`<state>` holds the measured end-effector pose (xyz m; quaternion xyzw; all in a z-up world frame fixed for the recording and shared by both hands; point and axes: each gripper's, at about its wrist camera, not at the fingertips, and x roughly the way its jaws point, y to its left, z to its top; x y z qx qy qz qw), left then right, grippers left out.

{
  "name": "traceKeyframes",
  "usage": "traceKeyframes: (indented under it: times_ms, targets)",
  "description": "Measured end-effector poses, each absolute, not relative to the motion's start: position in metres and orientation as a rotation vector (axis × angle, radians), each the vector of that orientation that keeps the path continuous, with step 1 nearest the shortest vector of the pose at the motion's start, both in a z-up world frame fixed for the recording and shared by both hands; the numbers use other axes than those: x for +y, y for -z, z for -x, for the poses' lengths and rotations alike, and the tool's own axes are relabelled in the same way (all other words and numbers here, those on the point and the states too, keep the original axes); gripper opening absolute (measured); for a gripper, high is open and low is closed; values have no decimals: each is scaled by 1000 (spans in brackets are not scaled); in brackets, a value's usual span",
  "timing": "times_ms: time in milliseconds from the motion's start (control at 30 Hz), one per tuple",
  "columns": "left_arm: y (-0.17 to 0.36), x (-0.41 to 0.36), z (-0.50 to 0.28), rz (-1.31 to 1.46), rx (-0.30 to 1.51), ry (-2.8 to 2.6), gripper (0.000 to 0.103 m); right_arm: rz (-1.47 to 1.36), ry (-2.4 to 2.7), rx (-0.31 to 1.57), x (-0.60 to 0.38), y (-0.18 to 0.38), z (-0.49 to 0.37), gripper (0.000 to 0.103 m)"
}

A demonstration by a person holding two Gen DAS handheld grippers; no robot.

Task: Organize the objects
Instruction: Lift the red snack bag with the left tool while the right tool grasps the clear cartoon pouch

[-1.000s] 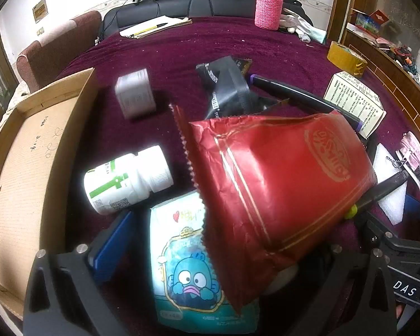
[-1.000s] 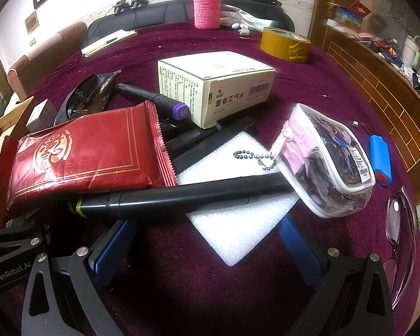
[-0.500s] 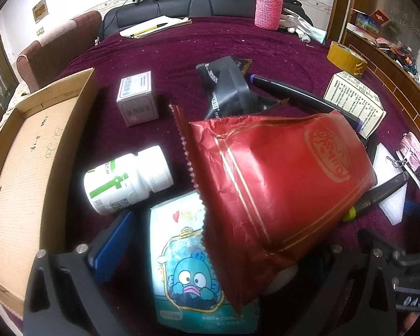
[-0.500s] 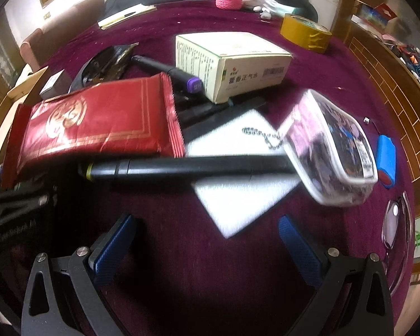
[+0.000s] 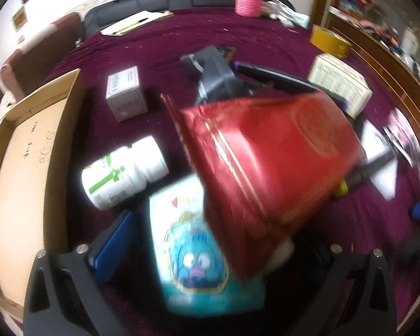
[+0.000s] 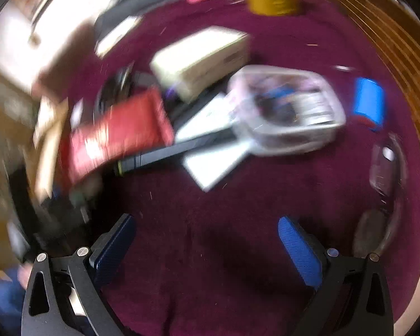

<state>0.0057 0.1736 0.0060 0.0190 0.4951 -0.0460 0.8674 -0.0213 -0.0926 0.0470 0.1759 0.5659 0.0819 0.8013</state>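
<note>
We are holding the left hand-held gripper (image 5: 207, 240) low over the desk (image 5: 159, 44), and it is pinching the near corner of the red snack pouch (image 5: 268, 162); only its left finger (image 5: 112, 243) shows, the other sitting hidden under the pouch. The pouch is tilting up and away to the right, its long axis running from the pinched corner toward the far right. We are reading the coming move as a carry leftward: the open cardboard box (image 5: 19, 173) is lying to the left of this hand-held gripper, nearer to it than to the right one. Under the pouch a teal packet with a blue cartoon fish (image 5: 193, 240) is lying flat, and just beside it a white pill bottle (image 5: 120, 170) with a green cross is resting on its side. The gold emblem on the pouch is too blurred for us to read. The right hand-held gripper (image 6: 207, 240) is hanging spread and empty over bare cloth, well apart from the pouch
</note>
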Motion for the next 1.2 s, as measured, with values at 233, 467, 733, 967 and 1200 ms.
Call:
traceKeyframes:
  times_ms: [233, 467, 733, 967, 1200]
  targets:
    - [-23, 181, 24, -54, 961, 179, 103, -869, 60, 1263, -156, -54, -25, 103]
    - [-42, 185, 44, -144, 865, 175, 103, -988, 283, 1341, -163, -36, -67, 103]
    - [-52, 204, 55, -136, 823, 173, 103, -973, 397, 1368, -156, -24, -79, 95]
    - [-59, 215, 53, -108, 812, 175, 103, -874, 249, 1301, -151, -26, -70, 65]
    - [-71, 216, 41, -78, 810, 218, 103, -862, 110, 1231, -150, -43, -43, 41]
